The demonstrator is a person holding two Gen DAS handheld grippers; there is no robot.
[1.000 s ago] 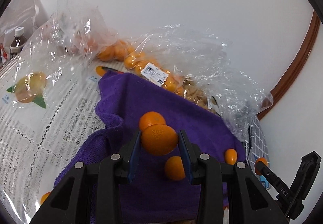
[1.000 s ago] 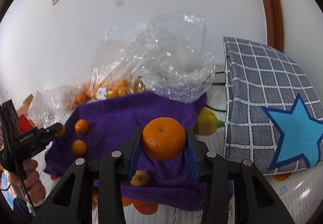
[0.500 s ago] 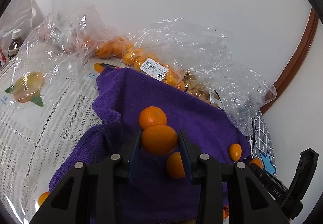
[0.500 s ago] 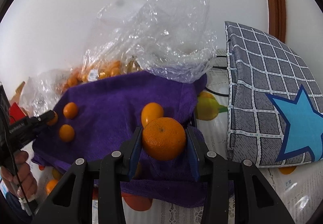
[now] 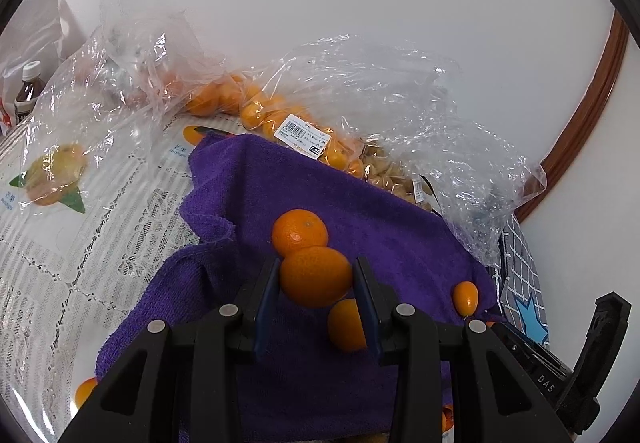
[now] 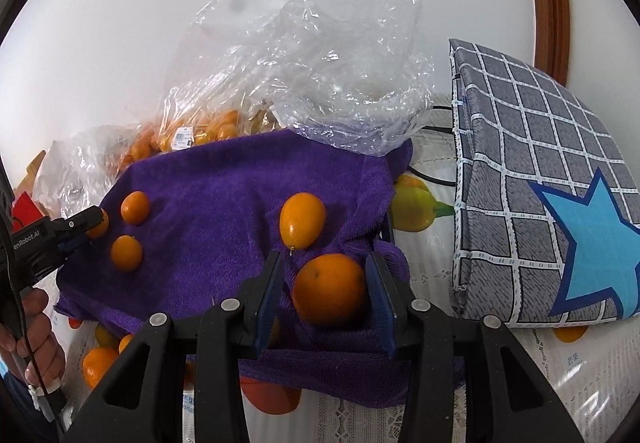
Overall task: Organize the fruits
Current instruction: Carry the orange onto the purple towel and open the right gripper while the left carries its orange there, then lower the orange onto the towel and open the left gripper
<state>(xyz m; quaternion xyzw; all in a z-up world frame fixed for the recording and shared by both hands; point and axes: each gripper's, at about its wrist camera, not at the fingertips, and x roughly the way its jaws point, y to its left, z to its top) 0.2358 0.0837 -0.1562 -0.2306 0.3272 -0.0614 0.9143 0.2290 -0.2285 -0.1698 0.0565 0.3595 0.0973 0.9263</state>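
Note:
A purple towel [image 5: 304, 179] [image 6: 208, 187] lies on the table. My left gripper [image 5: 315, 283] is shut on a small orange [image 5: 316, 275] above the towel, just behind another orange [image 5: 299, 231] and beside a third [image 5: 346, 325]. A kumquat [image 5: 465, 297] lies at the towel's right edge. My right gripper [image 6: 326, 293] has opened around an orange [image 6: 329, 293] resting on the towel, with gaps at both pads. An oval orange fruit [image 6: 302, 219] lies just beyond it. Two small oranges [image 6: 135, 207] [image 6: 126, 253] lie by the left gripper's tip [image 6: 86, 225].
Clear plastic bags with several oranges [image 5: 260, 111] [image 6: 200, 131] lie behind the towel against the wall. A grey checked cushion with a blue star [image 6: 560, 203] stands at the right. A bottle [image 5: 28, 87] stands far left. More oranges [image 6: 98, 359] lie on the lace tablecloth [image 5: 60, 251].
My right gripper lowered its orange onto the towel and opened. My left gripper moved slightly forward, still holding its orange.

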